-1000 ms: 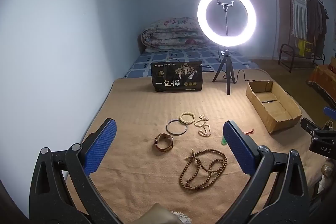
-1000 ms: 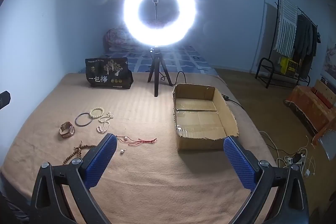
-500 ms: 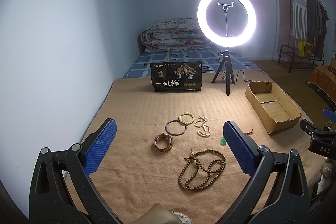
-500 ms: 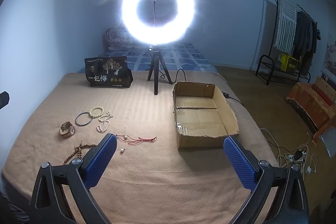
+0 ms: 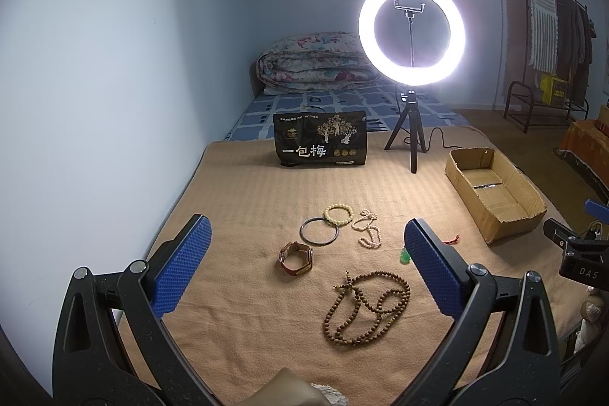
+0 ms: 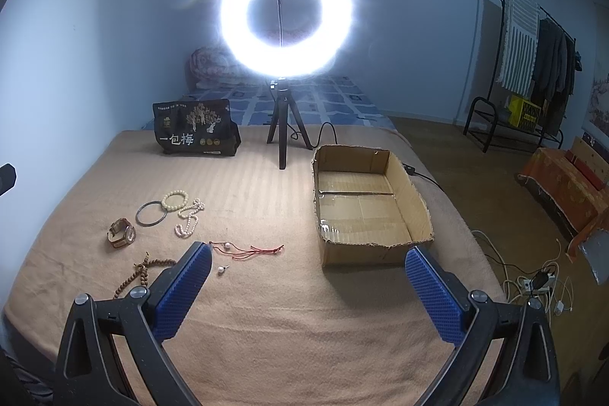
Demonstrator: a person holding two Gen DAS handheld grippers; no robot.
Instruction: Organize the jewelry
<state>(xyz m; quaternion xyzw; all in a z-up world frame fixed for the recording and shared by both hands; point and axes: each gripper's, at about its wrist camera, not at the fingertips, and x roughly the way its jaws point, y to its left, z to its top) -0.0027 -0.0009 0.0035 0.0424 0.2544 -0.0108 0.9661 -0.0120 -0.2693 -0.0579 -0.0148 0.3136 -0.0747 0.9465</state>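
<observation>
Nothing has shifted over the last second: left gripper point(image 5: 304, 261) and right gripper point(image 6: 308, 286) both stay wide and empty, wooden bead necklace point(image 5: 367, 307), watch point(image 5: 297, 258) and bangle point(image 5: 319, 232) lie left of the empty cardboard box point(image 6: 415, 193), sorting unstarted.

Ahead of my left gripper point(image 5: 304, 265), fingers spread, lie the brown bead necklace point(image 5: 367, 307), leather watch point(image 5: 297, 258), dark bangle point(image 5: 319, 232), cream bracelet point(image 5: 338, 214), pearl strand point(image 5: 367, 228); cardboard box point(image 6: 365, 200) sits empty ahead of my right gripper point(image 6: 308, 288).
</observation>
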